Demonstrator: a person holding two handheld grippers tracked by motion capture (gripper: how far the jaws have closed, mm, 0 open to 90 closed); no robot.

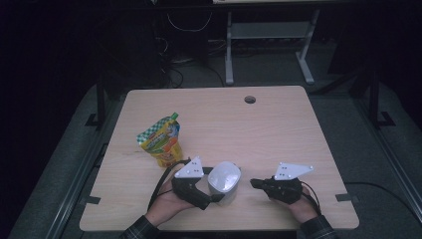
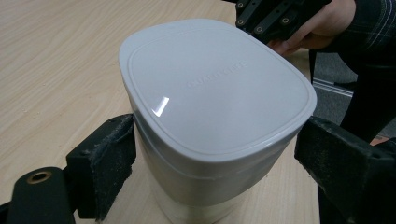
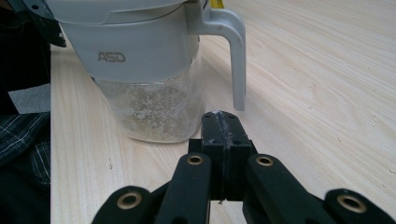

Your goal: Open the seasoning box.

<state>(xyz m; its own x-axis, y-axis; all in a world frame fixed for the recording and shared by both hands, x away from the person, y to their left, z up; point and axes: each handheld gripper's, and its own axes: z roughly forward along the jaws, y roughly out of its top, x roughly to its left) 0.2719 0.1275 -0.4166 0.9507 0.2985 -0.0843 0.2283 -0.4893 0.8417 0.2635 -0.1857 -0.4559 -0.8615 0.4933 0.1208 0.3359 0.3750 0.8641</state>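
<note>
**Steadying the white jug before the lid or handle is worked**

Right now the white jug (image 1: 224, 181) stands upright on the wooden surface (image 1: 278, 134), near its front edge, with a flat white lid (image 2: 217, 84) seated on top, a frosted clear lower body and a handle (image 3: 236, 56) on 1 side. The left claw (image 1: 215, 195) has its 2 jaws spread around the jug just under the lid rim; in the left claw view the pads sit close on both sides, the near pad seeming to touch the wall, though I cannot tell if they press firmly yet. The right claw (image 3: 220, 122) hovers just beside the jug, its jaws pressed together on nothing, tip pointing toward the base below the handle. Behind the jug and to its left, well apart, a yellow and green pouch (image 1: 161, 140) stands on the surface.

The step in hand looks like bracing the jug with the left claw so the right one can act on it. To do that well, I would squeeze the left pads evenly on the stiff band under the lid, not on the lid edge itself, where they could slip upward. Keep the jug flat on the surface. The right claw would need to spread before it takes the handle or lid edge, and should come in level to avoid tipping the jug.
</note>
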